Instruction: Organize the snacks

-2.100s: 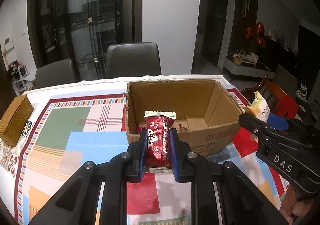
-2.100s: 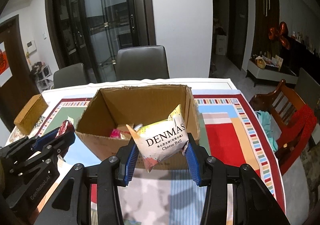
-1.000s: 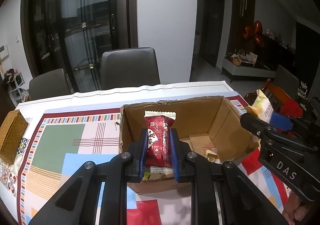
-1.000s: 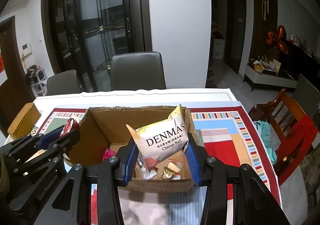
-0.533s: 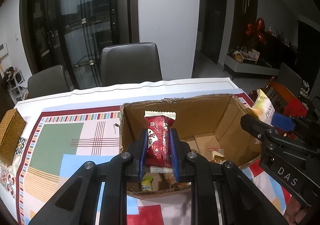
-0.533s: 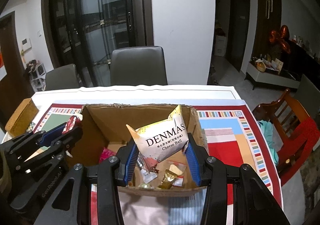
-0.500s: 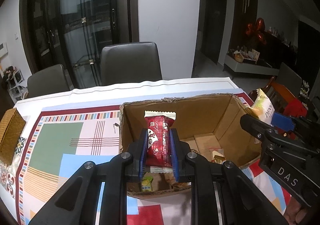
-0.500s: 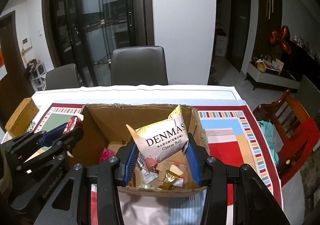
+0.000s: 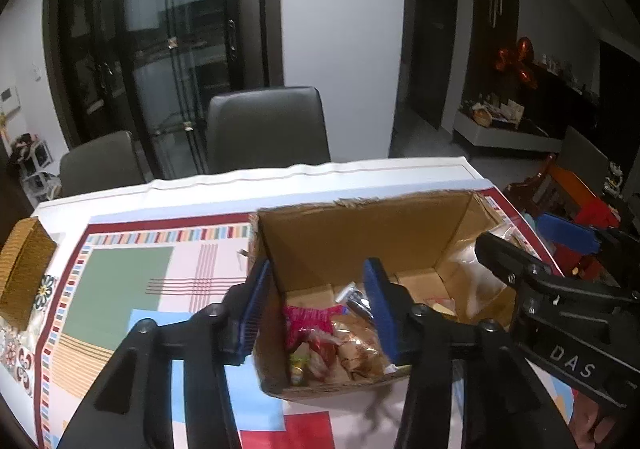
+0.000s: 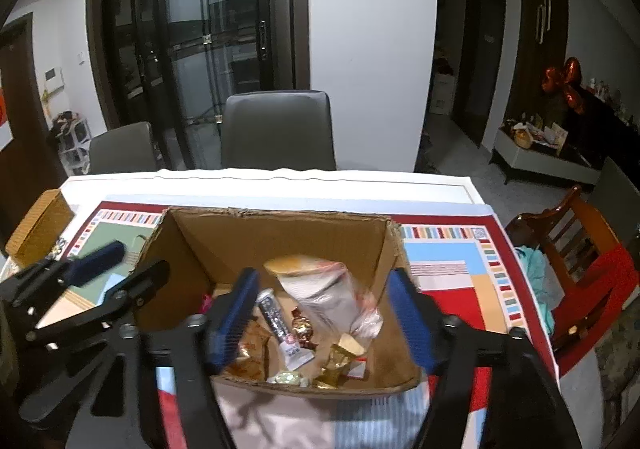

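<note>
You are opening both the left gripper (image 9: pixel 316 309) and right gripper (image 10: pixel 324 313), empty, over the cardboard box (image 10: pixel 280 233) at 12 o'clock, snacks (image 10: pixel 316 289) already inside.

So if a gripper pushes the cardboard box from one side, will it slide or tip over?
The box would probably slide, not tip: it is wide and low, with a flat base on the tablecloth. It looks light, holding only small snacks. Its thin walls may bend inward under a push near the torn rim.
</note>
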Tool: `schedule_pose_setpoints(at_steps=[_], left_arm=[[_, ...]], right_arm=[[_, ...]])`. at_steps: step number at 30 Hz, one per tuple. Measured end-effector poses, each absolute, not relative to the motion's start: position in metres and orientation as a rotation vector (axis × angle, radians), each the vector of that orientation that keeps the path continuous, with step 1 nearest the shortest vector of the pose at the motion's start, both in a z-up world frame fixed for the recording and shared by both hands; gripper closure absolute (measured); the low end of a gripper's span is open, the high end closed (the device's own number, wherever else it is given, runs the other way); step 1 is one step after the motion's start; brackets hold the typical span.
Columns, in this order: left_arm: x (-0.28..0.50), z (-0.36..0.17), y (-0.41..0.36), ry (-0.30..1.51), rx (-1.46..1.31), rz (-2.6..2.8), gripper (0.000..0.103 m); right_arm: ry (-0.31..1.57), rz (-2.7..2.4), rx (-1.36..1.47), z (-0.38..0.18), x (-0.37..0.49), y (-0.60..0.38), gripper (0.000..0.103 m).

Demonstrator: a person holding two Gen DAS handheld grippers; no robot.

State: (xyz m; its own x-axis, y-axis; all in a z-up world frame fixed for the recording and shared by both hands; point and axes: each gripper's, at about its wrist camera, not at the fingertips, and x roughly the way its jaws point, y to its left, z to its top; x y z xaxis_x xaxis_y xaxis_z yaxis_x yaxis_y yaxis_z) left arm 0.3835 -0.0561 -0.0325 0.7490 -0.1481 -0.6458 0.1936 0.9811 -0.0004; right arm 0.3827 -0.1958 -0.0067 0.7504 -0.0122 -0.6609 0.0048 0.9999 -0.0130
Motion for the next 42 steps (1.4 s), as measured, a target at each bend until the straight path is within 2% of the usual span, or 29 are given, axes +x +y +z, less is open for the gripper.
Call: schedule_pose_setpoints(at_steps=[4, 9, 42], left_arm=[[0.382, -0.03, -0.049, 0.691, 0.058, -0.165, 0.039], [0.379, -0.026, -0.045, 0.677, 0.059, -0.145, 0.033], [0.313, -0.016, -0.037, 0.65, 0.061, -0.145, 0.033]], right_arm=[[0.721, -0.036, -0.016, -0.006, 0.381, -0.198, 0.018], [0.725, -0.044, -0.013, -0.006, 0.379, -0.198, 0.016], [0.656, -0.077, 0.022, 0.007, 0.308, -0.208, 0.016]])
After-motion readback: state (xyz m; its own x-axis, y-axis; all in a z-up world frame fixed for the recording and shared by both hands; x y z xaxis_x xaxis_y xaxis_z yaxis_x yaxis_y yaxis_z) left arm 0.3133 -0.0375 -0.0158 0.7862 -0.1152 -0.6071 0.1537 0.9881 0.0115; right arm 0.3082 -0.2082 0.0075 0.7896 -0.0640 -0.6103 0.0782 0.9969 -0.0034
